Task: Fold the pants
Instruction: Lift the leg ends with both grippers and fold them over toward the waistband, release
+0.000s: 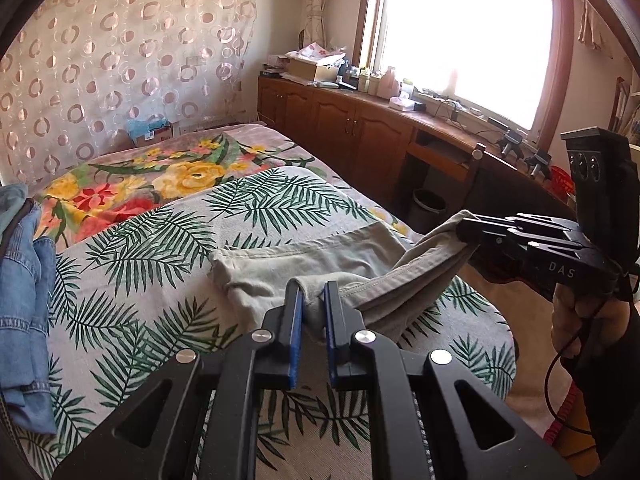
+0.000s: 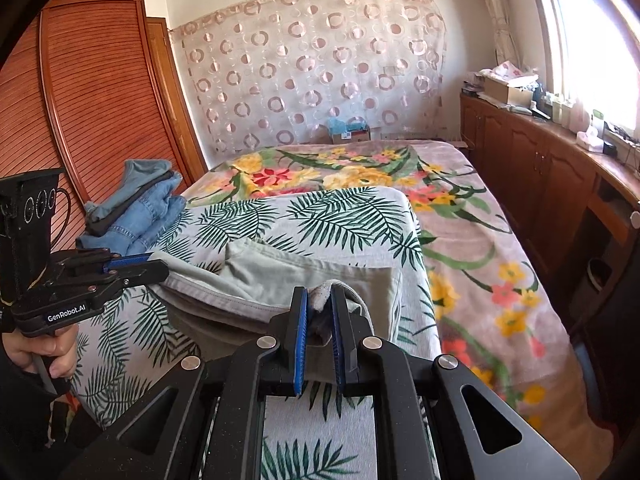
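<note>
Pale grey-green cotton pants [image 1: 320, 256] lie on palm-leaf sheet [image 1: 160, 240], toward near edge of bed [image 2: 480, 248], far part flat, near end lifted. Left gripper [image 1: 312, 300] clamped narrow on one bunch of that end; right gripper [image 2: 320, 304] likewise pinching other bunch. Two-point hold likely keeps the edge taut and level for carrying over the flat part in a fold. Both tools tilt downward, side by side, hands gripping handles below. Denim pile [image 2: 140, 208] sits at left edge, well apart.
</note>
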`<state>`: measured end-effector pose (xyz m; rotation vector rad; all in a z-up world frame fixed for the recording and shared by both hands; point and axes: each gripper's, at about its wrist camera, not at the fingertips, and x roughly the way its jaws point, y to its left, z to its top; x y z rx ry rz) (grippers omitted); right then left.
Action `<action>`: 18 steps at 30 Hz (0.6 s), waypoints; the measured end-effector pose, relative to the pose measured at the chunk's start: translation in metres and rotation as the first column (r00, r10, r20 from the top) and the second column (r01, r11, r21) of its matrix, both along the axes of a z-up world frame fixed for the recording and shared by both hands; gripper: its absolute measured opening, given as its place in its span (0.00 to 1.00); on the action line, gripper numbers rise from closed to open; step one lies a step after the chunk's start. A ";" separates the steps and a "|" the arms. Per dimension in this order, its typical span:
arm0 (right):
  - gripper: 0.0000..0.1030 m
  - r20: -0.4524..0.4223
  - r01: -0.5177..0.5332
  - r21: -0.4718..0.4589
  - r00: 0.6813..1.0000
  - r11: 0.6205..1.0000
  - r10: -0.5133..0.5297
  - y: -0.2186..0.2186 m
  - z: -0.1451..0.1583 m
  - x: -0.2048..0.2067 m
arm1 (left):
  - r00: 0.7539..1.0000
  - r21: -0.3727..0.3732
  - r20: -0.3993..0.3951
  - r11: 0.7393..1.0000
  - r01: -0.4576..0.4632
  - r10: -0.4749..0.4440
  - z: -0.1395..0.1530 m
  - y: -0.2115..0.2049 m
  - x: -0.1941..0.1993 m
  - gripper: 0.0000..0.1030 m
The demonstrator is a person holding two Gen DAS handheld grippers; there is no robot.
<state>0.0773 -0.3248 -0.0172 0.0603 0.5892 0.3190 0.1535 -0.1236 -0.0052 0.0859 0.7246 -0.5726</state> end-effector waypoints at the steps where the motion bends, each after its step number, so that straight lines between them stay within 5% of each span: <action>1: 0.11 -0.004 0.005 -0.002 1.000 1.000 -0.005 -0.001 -0.002 0.004 | 1.000 0.005 -0.005 1.000 -0.003 0.003 -0.002 -0.001 0.005 0.11; 18: 0.11 -0.066 0.041 -0.018 0.997 0.999 -0.043 0.008 -0.012 0.059 | 0.997 0.065 -0.055 0.996 -0.054 0.058 -0.024 -0.013 0.049 0.11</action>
